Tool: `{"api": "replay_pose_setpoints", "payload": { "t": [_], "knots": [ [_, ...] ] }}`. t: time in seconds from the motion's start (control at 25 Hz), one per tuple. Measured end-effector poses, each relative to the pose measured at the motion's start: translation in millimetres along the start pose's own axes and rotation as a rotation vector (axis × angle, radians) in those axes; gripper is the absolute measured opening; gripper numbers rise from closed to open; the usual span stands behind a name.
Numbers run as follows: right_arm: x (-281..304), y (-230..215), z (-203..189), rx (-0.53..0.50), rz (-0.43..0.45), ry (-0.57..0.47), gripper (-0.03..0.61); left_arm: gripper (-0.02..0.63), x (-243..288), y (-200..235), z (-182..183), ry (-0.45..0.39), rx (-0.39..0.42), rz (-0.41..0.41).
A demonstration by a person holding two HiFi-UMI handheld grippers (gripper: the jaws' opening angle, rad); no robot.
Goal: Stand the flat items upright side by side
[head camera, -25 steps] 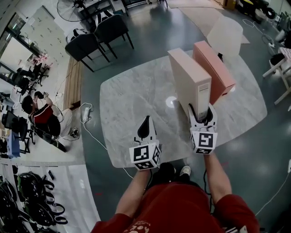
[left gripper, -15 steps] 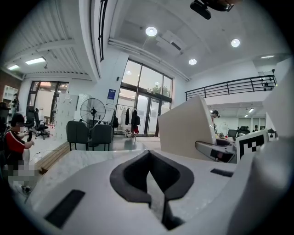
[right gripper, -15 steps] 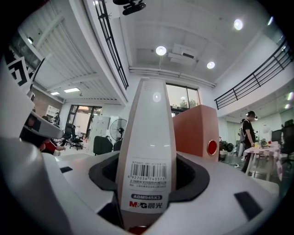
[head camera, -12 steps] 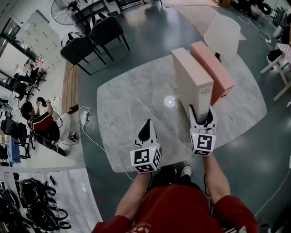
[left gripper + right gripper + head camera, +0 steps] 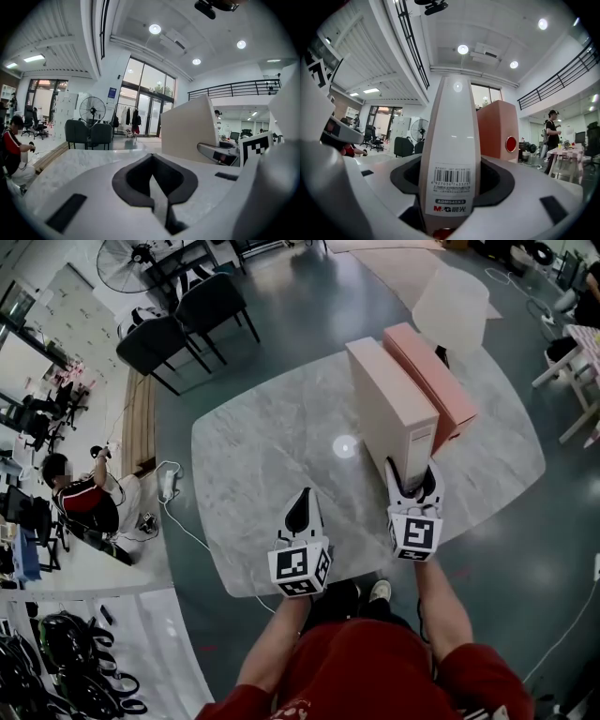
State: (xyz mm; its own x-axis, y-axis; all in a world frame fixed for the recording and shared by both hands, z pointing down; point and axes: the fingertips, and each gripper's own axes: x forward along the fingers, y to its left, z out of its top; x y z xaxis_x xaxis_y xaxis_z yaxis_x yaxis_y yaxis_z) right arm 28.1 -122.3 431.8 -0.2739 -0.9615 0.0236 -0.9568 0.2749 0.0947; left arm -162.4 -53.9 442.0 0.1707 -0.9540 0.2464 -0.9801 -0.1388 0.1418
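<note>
Two flat file boxes stand upright side by side on the marble table [image 5: 262, 465]: a cream one [image 5: 389, 413] and a pink one [image 5: 433, 381] just right of it, close together. My right gripper [image 5: 411, 482] is shut on the near spine of the cream box [image 5: 452, 140], whose barcode label sits between the jaws. The pink box [image 5: 499, 131] rises just behind it to the right. My left gripper [image 5: 300, 507] hovers over the table's near edge, shut and empty, left of the cream box [image 5: 187, 129].
Dark chairs [image 5: 187, 320] and a fan [image 5: 127, 259] stand beyond the table's far left. A pale round-backed chair [image 5: 452, 301] is behind the boxes. A power strip [image 5: 167, 479] lies on the floor to the left, near a seated person [image 5: 80, 493].
The head view has drifted slightly. My right gripper stays on the cream box's spine and the left gripper has hardly moved.
</note>
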Motion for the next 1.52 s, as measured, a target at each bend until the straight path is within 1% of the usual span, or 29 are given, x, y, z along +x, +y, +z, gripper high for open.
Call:
{"api": "replay_pose_setpoints", "payload": {
  "t": [0.2, 0.32, 0.48, 0.64, 0.76, 1.0, 1.52],
  "knots": [
    [-1.5, -7.1, -9.5, -0.006, -0.011, 0.031, 0.279, 0.003, 3.1, -5.9, -1.7, 0.006, 0.001, -0.004],
    [-2.6, -7.6, -15.6, 0.009, -0.009, 0.059, 0.282, 0.003, 3.6, -8.9, -3.9, 0.01, 0.001, -0.007],
    [-5.0, -7.5, -31.5, 0.029, -0.001, 0.124, 0.284, 0.003, 4.5, -12.0, -5.6, 0.015, 0.001, -0.007],
    [-8.2, -6.4, -46.4, 0.022, 0.005, 0.179, 0.282, 0.003, 5.9, -14.9, -5.4, 0.018, 0.007, -0.01],
    [-6.1, -7.8, -54.1, 0.034, 0.016, 0.206, 0.281, 0.003, 7.1, -17.3, -7.0, 0.022, 0.008, -0.014],
    [0.1, -10.6, -68.4, 0.043, 0.033, 0.291, 0.287, 0.003, 8.5, -21.0, -8.4, 0.028, 0.013, -0.022],
    [19.1, -9.8, -70.0, 0.044, 0.021, 0.331, 0.288, 0.003, 8.9, -17.2, -10.0, 0.032, 0.014, -0.023]
  ]
}}
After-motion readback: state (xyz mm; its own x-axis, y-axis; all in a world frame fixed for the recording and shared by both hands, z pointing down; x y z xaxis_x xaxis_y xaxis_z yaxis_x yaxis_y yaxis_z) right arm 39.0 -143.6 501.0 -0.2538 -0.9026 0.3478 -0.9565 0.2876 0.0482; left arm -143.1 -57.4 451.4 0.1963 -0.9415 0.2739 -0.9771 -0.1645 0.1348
